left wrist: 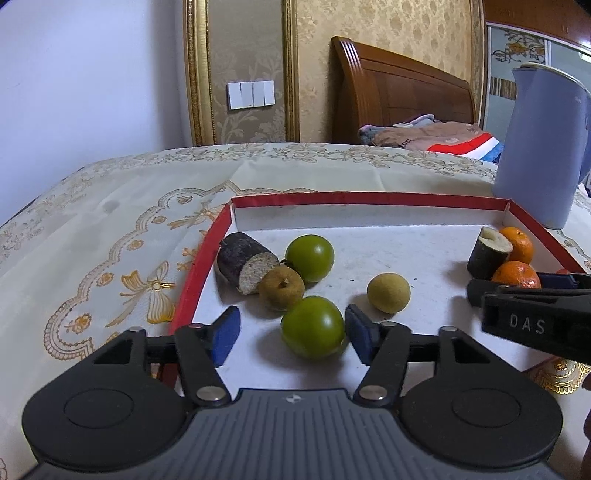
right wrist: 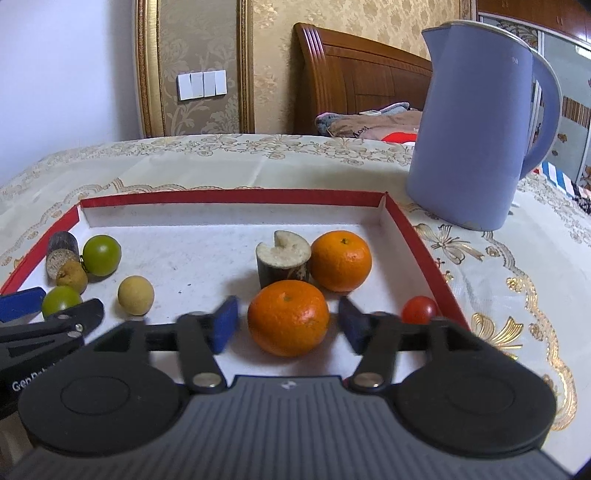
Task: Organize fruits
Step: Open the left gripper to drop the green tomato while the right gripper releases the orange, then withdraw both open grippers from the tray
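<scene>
Both grippers stand released inside the red tray (right wrist: 413,225). The left gripper (left wrist: 291,332) straddles a green fruit (left wrist: 312,326) at lower centre; the right gripper (right wrist: 288,326) brackets an orange (right wrist: 288,317). Sorting looks midway; next, probably, each backs off and picks another stray.

A wooden headboard (left wrist: 402,92) is standing against gold patterned wallpaper (left wrist: 388,26), and a white switch panel (left wrist: 251,95) is hanging between gilded frames (left wrist: 199,74)

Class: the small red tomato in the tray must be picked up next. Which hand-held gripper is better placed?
Right. The right hand-held gripper sits beside the red tomato at the tray's right edge; the left hand-held gripper straddles a green fruit far left.
</scene>
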Demonstrator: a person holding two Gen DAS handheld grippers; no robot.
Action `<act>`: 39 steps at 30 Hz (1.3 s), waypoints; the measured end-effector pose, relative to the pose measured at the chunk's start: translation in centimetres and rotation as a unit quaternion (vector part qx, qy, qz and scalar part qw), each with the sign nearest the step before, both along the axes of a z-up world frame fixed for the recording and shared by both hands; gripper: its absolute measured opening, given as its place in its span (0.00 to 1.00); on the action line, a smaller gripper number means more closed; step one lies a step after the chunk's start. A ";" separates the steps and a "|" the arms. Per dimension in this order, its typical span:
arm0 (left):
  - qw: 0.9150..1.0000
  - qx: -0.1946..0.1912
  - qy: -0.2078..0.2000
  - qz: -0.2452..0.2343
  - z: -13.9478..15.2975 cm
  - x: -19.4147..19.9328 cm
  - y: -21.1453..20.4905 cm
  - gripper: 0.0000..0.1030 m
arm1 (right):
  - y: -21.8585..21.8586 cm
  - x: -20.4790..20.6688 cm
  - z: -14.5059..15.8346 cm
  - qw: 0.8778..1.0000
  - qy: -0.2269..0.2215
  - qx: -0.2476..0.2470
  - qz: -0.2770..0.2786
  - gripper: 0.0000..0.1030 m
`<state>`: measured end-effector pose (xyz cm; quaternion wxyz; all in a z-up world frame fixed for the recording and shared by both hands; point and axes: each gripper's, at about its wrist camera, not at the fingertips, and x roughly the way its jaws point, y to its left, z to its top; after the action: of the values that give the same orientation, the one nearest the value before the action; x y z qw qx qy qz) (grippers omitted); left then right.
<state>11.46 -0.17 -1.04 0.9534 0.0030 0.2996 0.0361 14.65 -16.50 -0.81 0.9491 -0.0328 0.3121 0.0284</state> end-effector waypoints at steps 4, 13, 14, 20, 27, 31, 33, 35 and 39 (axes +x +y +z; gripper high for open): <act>1.000 0.000 0.000 -0.001 0.0 0.0 0.0 0.63 | 0.1 -0.1 0.2 1.000 -0.008 -0.006 -0.004 0.75; 1.000 0.000 0.006 -0.002 -0.1 0.1 -0.1 0.80 | 0.1 -0.2 0.3 1.000 -0.012 -0.009 -0.009 0.83; 1.000 0.000 0.006 -0.002 -0.1 0.1 -0.1 0.80 | 0.0 -0.2 0.3 1.000 -0.012 -0.008 -0.009 0.84; 1.000 0.002 0.006 -0.010 -0.1 -0.2 -0.3 0.81 | -0.5 -1.1 0.8 1.000 -0.020 0.010 -0.007 0.90; 1.000 -0.011 -0.021 -0.014 0.8 -2.3 0.2 0.81 | -1.7 -3.5 1.8 0.999 -0.040 0.037 -0.004 0.97; 0.999 -0.035 -0.016 -0.009 0.9 -2.5 0.9 0.81 | -2.1 -4.2 1.7 0.998 -0.038 0.040 -0.005 0.97; 0.999 -0.035 -0.017 -0.007 1.0 -2.6 1.0 0.81 | -2.0 -4.4 1.6 0.999 -0.038 0.034 -0.006 0.97; 0.999 -0.034 -0.019 -0.007 1.1 -2.9 1.0 0.81 | -2.0 -4.8 1.6 0.999 -0.042 0.033 -0.009 0.97; 0.999 -0.037 -0.024 -0.006 1.3 -4.3 1.3 0.81 | -2.6 -6.3 1.7 0.998 -0.054 0.041 -0.013 0.98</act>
<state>7.15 1.15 0.27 0.9598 -0.0319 0.2781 0.0194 8.34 -19.11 0.92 0.9652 0.0085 0.2598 0.0274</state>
